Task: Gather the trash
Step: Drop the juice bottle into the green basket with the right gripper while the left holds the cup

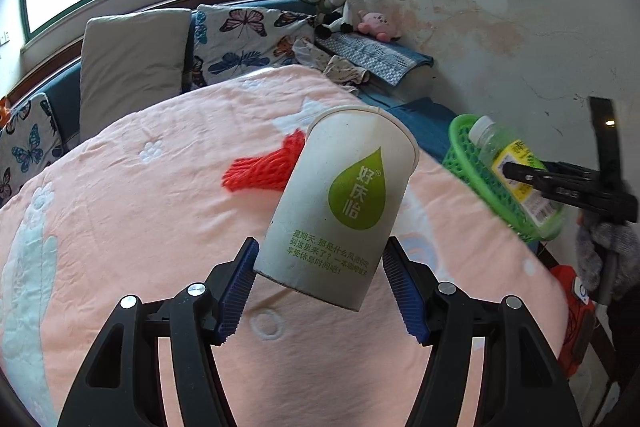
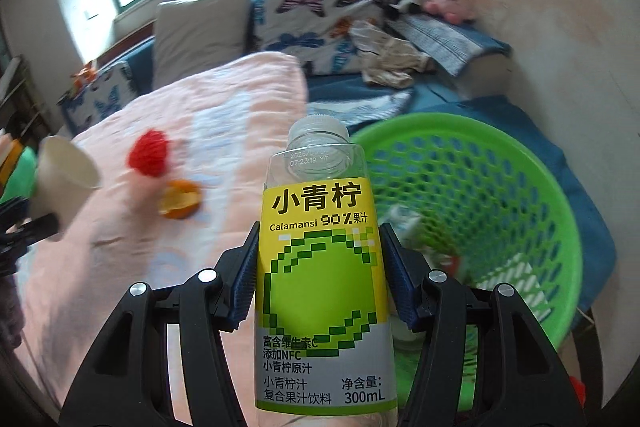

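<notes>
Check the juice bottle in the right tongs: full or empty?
Empty, as far as visible: the juice bottle is see-through at neck and base with no liquid showing. Behind the label, cannot tell. Cap is on.

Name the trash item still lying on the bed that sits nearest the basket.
The orange peel: it lies closer to the green basket than the red mesh sleeve.

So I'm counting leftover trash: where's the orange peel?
Right wrist view, left of centre: the peel lies on the pink blanket, just below the red net.
</notes>
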Tool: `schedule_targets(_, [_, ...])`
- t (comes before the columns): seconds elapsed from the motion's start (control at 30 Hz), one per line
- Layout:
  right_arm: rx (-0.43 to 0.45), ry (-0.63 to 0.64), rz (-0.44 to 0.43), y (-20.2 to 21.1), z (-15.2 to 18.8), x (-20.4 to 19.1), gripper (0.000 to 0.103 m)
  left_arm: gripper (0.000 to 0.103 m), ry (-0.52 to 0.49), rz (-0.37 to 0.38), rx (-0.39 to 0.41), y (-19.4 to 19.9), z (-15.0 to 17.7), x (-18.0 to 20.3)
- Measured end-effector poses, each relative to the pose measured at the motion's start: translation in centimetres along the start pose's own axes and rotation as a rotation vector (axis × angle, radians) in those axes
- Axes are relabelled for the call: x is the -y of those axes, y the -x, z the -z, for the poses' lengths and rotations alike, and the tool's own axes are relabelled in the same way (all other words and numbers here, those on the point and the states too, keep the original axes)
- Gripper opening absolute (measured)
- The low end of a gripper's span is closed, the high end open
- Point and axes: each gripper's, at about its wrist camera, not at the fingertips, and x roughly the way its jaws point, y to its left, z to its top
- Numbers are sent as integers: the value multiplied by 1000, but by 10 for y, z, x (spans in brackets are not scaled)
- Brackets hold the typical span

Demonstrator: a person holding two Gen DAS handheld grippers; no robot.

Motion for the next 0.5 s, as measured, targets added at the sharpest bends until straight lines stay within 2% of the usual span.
schedule_targets(0.23, [-28, -28, 88, -20, 2, 38, 58, 62, -27, 31, -6, -8, -16, 36])
schedule_targets(0.33, [-28, -40, 86, -23, 4, 49, 60, 62, -40, 42, -14, -15, -21, 52])
schedule_targets(0.5, [-13, -42, 81, -13, 8, 62, 68, 62, -62, 73, -23, -29, -31, 81])
